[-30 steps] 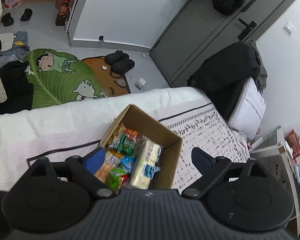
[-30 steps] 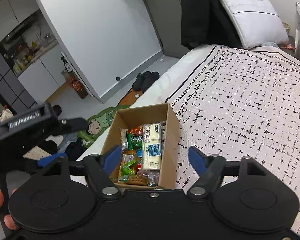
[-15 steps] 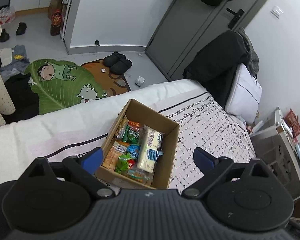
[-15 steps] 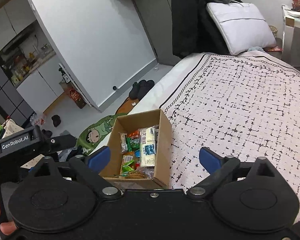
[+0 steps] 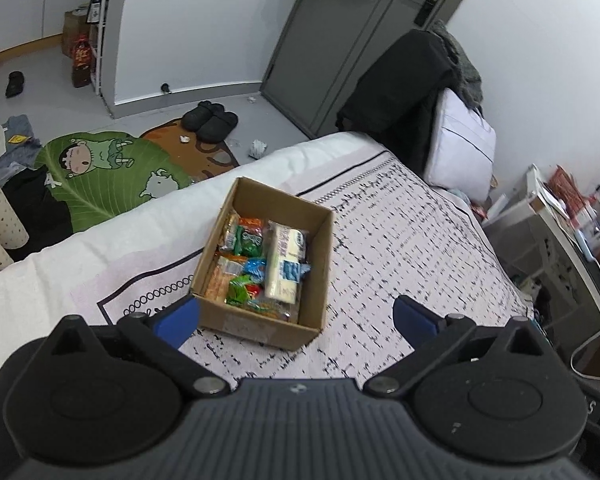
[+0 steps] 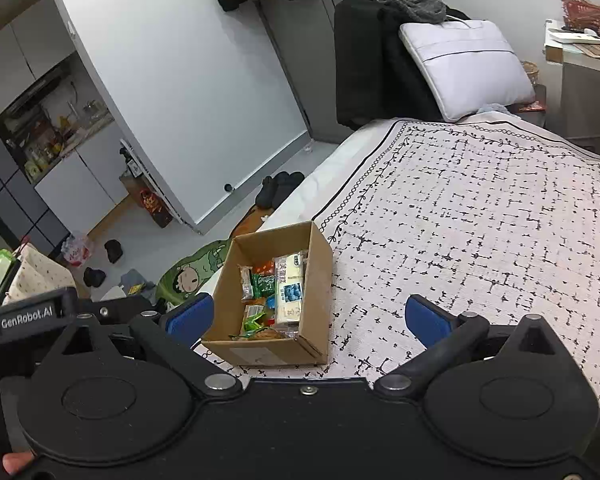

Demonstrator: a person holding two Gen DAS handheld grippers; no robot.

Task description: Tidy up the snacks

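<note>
Cardboard box [image 5: 316, 276] looks smaller, seemingly farther than before; both tongs [image 5: 296, 318] [image 6: 308, 318] opening wider, empty.

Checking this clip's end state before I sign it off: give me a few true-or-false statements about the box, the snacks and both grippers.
1. The cardboard box sits on the bed. True.
2. The box is empty. False: snack packets fill it.
3. The left gripper holds a packet. False: its jaws are opening with nothing between them.
4. The right gripper holds nothing. True: its jaws are opening, empty.
5. Black slippers lie on the floor. True.
</note>
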